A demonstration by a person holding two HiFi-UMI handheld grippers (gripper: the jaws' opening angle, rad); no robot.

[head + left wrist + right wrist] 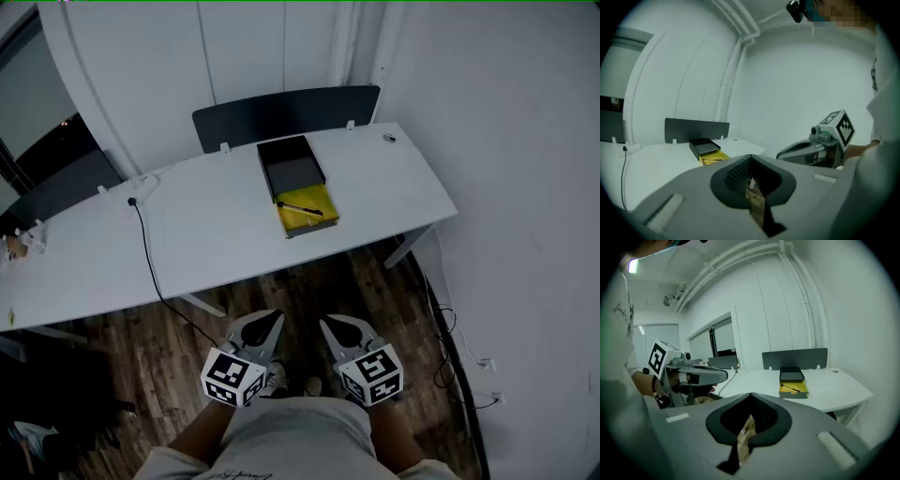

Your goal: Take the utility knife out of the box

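Yellow-lined black box (292,167), slim black utility knife (300,208) inside, on white table (206,230); out of reach, we carry left gripper (266,326) and right gripper (336,330) closed, empty.

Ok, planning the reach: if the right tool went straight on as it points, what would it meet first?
Probably the white table, near its front edge left of the box; nothing shows in between, but depth is unclear.

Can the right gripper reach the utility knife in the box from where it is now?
Probably not yet. The right gripper, jaws shut, hangs above the floor, well short of the table. The utility knife lies uncovered in the open box.
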